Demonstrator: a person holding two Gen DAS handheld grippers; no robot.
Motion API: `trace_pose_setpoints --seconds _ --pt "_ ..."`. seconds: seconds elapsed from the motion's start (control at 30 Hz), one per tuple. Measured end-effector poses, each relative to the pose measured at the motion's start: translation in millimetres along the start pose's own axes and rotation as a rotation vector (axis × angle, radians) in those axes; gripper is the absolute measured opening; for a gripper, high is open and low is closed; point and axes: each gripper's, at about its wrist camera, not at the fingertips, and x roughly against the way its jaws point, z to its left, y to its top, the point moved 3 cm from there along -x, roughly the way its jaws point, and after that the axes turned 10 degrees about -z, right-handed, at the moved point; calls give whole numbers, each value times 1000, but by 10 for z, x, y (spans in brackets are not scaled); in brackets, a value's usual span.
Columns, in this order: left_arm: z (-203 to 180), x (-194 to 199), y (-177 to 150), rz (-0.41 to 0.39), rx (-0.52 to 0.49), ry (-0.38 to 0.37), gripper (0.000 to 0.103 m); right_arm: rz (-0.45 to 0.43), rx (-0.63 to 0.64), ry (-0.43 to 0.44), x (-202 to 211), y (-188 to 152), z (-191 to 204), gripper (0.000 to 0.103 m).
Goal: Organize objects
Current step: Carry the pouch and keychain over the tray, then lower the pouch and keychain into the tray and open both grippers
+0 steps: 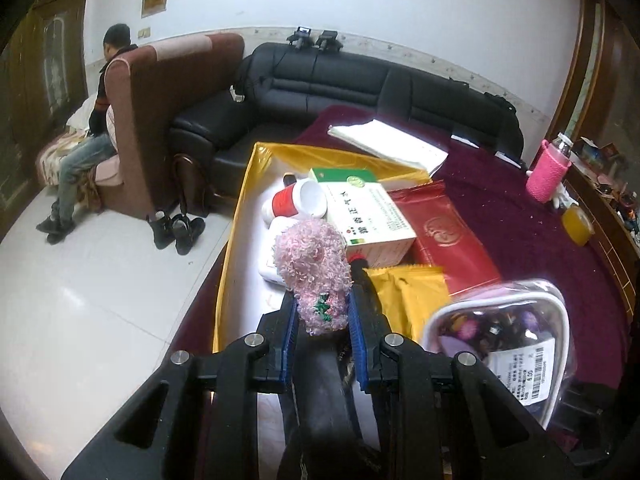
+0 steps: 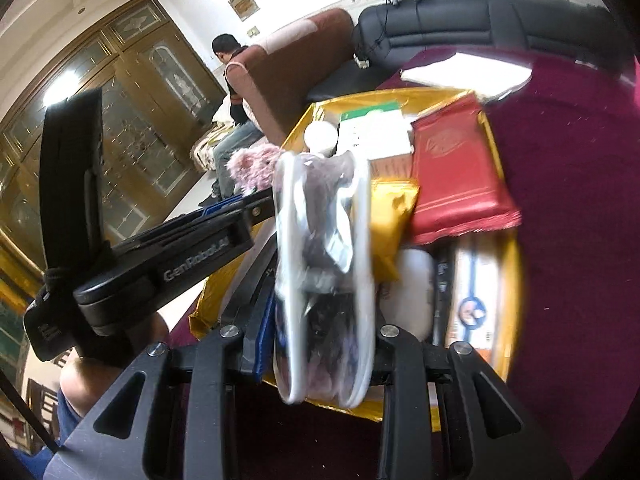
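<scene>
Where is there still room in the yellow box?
Bare white floor lies along the yellow box's left wall, left of the red cup. The middle is crowded: green-white carton, red packet, yellow sachets.

A fuzzy pale-pink toy carries a small green stitched mark low on its body. The gripper fingers beside it are black with blue pads. The pouch is clear plastic edged in white, full of purple and dark bits, with a white barcode label. The box is glossy yellow outside and white within. In it lie a white carton topped green, a red-and-white cup, a yellow packet and a red packet with an embossed emblem. The tablecloth is deep maroon. A bottle wears a hot-pink knitted sleeve. The sofa is black, the floor tiles white.
</scene>
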Motion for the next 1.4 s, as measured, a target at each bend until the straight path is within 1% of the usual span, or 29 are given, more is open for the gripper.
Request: trace_pose_setpoints --seconds 0.07,0.37,0.6,0.63,0.73,0.87,1.03,1.07,1.1,1.17,1.23,1.4 --pt "8 -17 -28 6 1 4 20 2 3 -2 -56 6 -15 29" --pt "5 -83 -97 28 -7 21 20 -34 56 -87 -202 169 -94 29" --pt "-1 -82 -131 31 -9 33 21 -34 85 -105 -128 115 -51 31" --pt "-3 -66 -128 24 -9 34 21 -26 94 -112 -121 101 -38 32" --pt "-11 -23 -115 11 -10 38 21 -20 125 -136 -73 64 -11 41" --pt "-39 47 -100 -7 -18 40 22 -48 169 -162 59 43 31 52" --pt "-76 140 -86 -39 -29 53 22 -95 240 -194 246 35 105 54" --pt "-81 160 -86 -45 -27 53 26 -105 250 -194 284 32 118 57" --pt "-88 182 -88 -54 -23 56 33 -116 262 -198 319 29 128 58" --pt "-97 207 -83 -70 -26 62 44 -148 285 -212 396 29 147 61" --pt "-120 229 -78 -86 -35 81 45 -166 304 -211 430 39 160 65" --pt "-142 242 -85 -85 -44 83 45 -168 268 -222 435 56 36 65"
